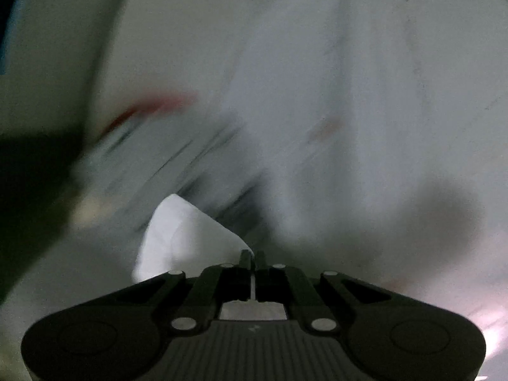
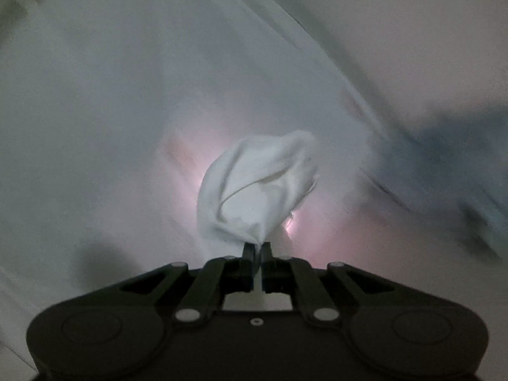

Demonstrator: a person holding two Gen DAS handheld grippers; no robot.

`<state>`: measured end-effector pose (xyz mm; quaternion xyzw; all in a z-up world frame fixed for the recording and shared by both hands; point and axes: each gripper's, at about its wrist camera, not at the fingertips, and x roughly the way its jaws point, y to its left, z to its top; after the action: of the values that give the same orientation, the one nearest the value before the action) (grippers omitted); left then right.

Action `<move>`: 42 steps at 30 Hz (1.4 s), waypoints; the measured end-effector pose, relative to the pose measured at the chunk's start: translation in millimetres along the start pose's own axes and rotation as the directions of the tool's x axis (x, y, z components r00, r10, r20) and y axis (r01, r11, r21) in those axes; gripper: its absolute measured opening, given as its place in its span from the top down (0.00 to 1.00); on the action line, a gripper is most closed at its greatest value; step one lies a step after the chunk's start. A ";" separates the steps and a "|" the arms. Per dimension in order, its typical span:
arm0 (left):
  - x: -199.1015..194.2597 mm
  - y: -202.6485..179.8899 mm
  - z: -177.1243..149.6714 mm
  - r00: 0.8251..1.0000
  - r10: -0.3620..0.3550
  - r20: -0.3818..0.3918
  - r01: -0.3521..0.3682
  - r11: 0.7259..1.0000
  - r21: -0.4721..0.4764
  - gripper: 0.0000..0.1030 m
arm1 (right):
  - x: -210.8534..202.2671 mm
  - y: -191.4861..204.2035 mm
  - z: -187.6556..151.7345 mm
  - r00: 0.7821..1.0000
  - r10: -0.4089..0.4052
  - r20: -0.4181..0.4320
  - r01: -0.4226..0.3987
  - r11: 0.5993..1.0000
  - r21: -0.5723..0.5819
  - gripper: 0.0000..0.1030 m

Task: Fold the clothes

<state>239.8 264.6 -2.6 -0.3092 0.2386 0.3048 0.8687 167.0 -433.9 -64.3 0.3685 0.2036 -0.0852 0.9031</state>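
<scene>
A white garment fills the left wrist view, blurred, with a red streak and dark print on it at centre left. My left gripper is shut on a sharp fold of the white cloth that sticks up to the left of its tips. In the right wrist view the same white garment spreads across the frame. My right gripper is shut on a bunched wad of the cloth standing just beyond its tips.
A dark shape lies at the left edge of the left wrist view. A blurred dark grey-blue patch sits at the right of the right wrist view. A pale surface shows at upper right there.
</scene>
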 end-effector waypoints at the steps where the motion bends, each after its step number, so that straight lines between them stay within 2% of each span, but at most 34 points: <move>1: 15.6 13.9 -21.0 0.994 0.091 -0.066 -0.090 0.996 0.022 0.99 | 8.8 -20.9 -22.4 0.992 -0.094 -0.089 0.094 0.996 -0.010 0.89; 2: 37.3 31.9 -46.5 0.968 0.196 -0.155 -0.188 0.980 0.064 0.99 | 17.2 -39.8 -43.6 0.969 -0.188 -0.162 0.186 0.982 -0.028 0.89; 4: 66.7 59.5 -86.1 0.906 0.317 -0.282 -0.293 0.948 0.125 0.98 | 29.7 -68.0 -76.0 0.909 -0.319 -0.267 0.310 0.948 -0.077 0.87; 5: 69.8 66.9 -95.9 0.892 0.340 -0.297 -0.311 0.940 0.144 0.97 | 32.6 -78.8 -86.1 0.885 -0.357 -0.297 0.349 0.933 -0.083 0.85; 7: 74.2 80.5 -113.8 0.869 0.380 -0.318 -0.339 0.924 0.179 0.95 | 31.3 -96.0 -94.7 0.869 -0.377 -0.321 0.392 0.920 -0.020 0.69; 8: 73.0 84.3 -115.5 0.872 0.371 -0.318 -0.327 0.927 0.184 0.91 | 30.7 -99.7 -96.8 0.871 -0.369 -0.324 0.396 0.918 0.019 0.59; 10: 72.9 87.4 -108.9 0.883 0.347 -0.316 -0.305 0.936 0.177 0.78 | 31.6 -98.9 -97.7 0.873 -0.376 -0.311 0.406 0.913 0.034 0.57; 14: 75.1 97.2 -115.2 0.880 0.350 -0.320 -0.323 0.937 0.135 0.65 | 33.5 -97.8 -97.3 0.875 -0.394 -0.281 0.425 0.903 0.061 0.54; 18: 78.4 103.8 -116.6 0.873 0.352 -0.338 -0.340 0.935 0.097 0.64 | 33.0 -109.8 -84.6 0.894 -0.394 -0.211 0.425 0.897 0.125 0.47; 22: 82.4 98.4 -119.4 0.866 0.381 -0.324 -0.355 0.924 0.140 0.64 | 28.0 -125.9 -69.3 0.928 -0.346 -0.137 0.371 0.894 0.251 0.43; 26: 83.6 88.9 -118.4 0.870 0.378 -0.317 -0.347 0.926 0.152 0.62 | 31.2 -138.7 -56.1 0.931 -0.354 -0.083 0.362 0.883 0.299 0.38; 28: 83.5 85.6 -118.3 0.873 0.363 -0.326 -0.339 0.932 0.128 0.62 | 41.1 -145.5 -50.0 0.928 -0.363 -0.087 0.372 0.877 0.304 0.38; 31: 82.4 81.6 -119.0 0.878 0.328 -0.347 -0.327 0.943 0.064 0.61 | 68.9 -150.3 -40.4 0.920 -0.367 -0.136 0.389 0.892 0.231 0.38; 35: 77.8 67.1 -124.1 0.876 0.359 -0.322 -0.348 0.933 0.092 0.60 | 100.9 -141.8 -30.2 0.908 -0.391 -0.150 0.405 0.912 0.069 0.38; 37: 71.9 59.7 -128.7 0.878 0.364 -0.310 -0.351 0.931 0.101 0.59 | 117.9 -138.6 -30.8 0.904 -0.384 -0.189 0.391 0.920 -0.001 0.38; 38: 67.6 55.8 -131.9 0.879 0.369 -0.303 -0.354 0.929 0.105 0.58 | 126.8 -133.8 -33.3 0.898 -0.387 -0.211 0.386 0.921 -0.046 0.33; 40: 59.5 50.2 -137.5 0.881 0.368 -0.296 -0.352 0.930 0.108 0.58 | 131.9 -120.4 -36.8 0.887 -0.420 -0.192 0.396 0.906 -0.149 0.41; 41: 55.2 47.7 -141.2 0.881 0.367 -0.298 -0.350 0.930 0.113 0.58 | 122.0 -121.4 -32.6 0.886 -0.434 -0.160 0.411 0.898 -0.158 0.50; 42: 50.9 45.2 -145.0 0.881 0.366 -0.299 -0.347 0.930 0.118 0.58 | 112.1 -122.5 -28.3 0.885 -0.448 -0.127 0.426 0.889 -0.167 0.66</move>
<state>212.0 213.3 -151.7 -0.2783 0.4366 0.3985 0.7571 222.3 -502.0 -208.1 0.2570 0.3595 -0.2428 0.8636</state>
